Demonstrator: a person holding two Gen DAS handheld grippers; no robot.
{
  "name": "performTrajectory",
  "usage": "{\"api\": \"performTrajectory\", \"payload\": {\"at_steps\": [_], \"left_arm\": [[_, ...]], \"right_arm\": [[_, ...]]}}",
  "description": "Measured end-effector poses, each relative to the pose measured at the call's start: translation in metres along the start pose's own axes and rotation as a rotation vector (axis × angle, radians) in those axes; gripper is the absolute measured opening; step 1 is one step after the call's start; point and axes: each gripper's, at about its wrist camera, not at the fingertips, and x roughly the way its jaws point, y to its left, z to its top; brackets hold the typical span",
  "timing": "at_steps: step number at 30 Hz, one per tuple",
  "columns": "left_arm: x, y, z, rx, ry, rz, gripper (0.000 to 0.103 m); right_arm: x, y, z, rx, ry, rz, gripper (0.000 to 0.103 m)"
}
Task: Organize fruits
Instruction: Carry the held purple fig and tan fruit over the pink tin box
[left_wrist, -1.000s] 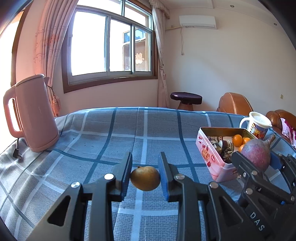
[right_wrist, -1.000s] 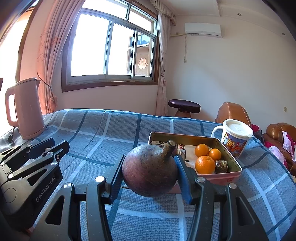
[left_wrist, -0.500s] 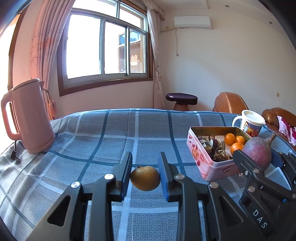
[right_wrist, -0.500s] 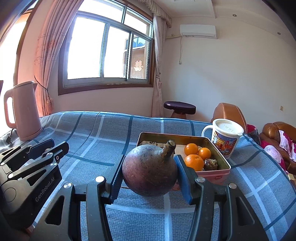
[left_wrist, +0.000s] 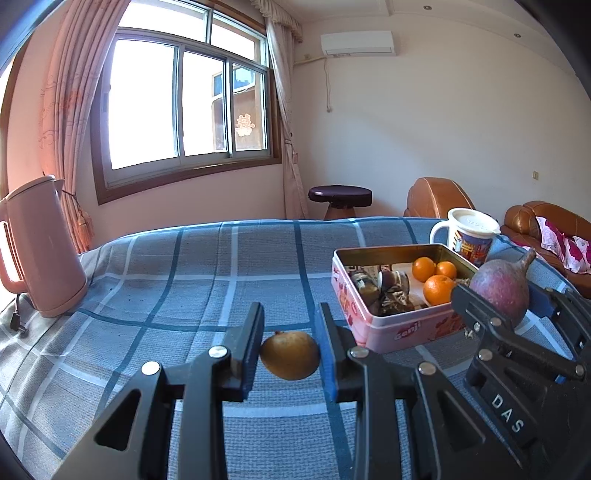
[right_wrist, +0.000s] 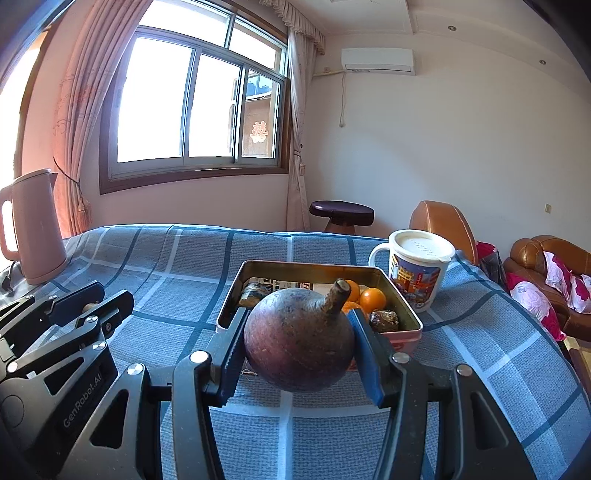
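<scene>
My left gripper (left_wrist: 290, 334) is shut on a small yellow-brown fruit (left_wrist: 290, 355) and holds it above the blue plaid cloth. My right gripper (right_wrist: 297, 341) is shut on a large purple fruit (right_wrist: 299, 341) with a stubby stem, just in front of the pink tin box (right_wrist: 404, 334). The tin box (left_wrist: 399, 326) holds three oranges (left_wrist: 437, 290) and some dark wrapped items (left_wrist: 391, 291). The purple fruit also shows in the left wrist view (left_wrist: 500, 291), right of the box. The left gripper shows at the left in the right wrist view (right_wrist: 74, 306).
A pink kettle (left_wrist: 40, 247) stands at the far left of the table, its cord beside it. A lidded printed mug (right_wrist: 419, 273) stands right behind the tin box. Brown leather chairs (left_wrist: 437, 197) and a dark stool (left_wrist: 340, 197) lie beyond the table.
Both grippers have moved forward and turned a little to the right, each still holding its fruit. The tin box has come closer and sits right behind the purple fruit.
</scene>
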Motion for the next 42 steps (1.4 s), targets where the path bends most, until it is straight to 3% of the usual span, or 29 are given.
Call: {"api": "performTrajectory", "payload": {"at_steps": [25, 42], "left_arm": [[0.004, -0.053, 0.002, 0.033, 0.031, -0.100, 0.030], [0.018, -0.092, 0.007, 0.030, 0.080, -0.208, 0.030]], "right_arm": [[-0.008, -0.058, -0.005, 0.008, -0.005, -0.124, 0.055], [0.004, -0.097, -0.004, 0.031, 0.028, -0.193, 0.055]]}}
